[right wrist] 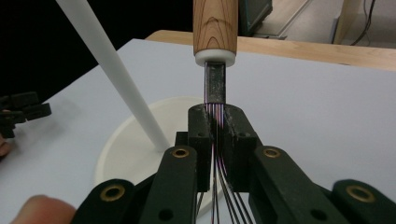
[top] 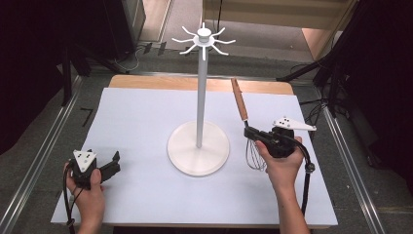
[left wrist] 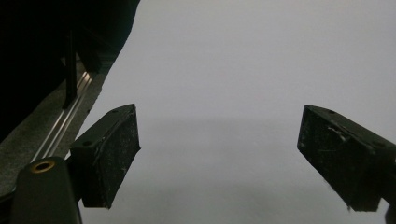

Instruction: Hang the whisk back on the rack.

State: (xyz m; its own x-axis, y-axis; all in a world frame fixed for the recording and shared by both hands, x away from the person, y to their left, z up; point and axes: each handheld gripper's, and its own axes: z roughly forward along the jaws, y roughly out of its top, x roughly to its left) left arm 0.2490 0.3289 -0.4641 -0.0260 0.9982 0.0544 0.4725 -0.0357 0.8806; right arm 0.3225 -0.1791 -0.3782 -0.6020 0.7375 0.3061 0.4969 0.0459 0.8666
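Right gripper (top: 252, 133): jaws clamped on whisk (top: 246, 127) wires, wooden handle rising beyond them | left gripper (top: 113, 165): jaws apart, nothing between | hook stand (top: 199, 92): between grippers, nearer right one

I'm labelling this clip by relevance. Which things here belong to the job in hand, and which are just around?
In the job:
- whisk, wires clamped in the right gripper
- white hook stand, likely where it gets hung

Just around:
- left gripper, open, idle over the white table cover
- cables on the floor
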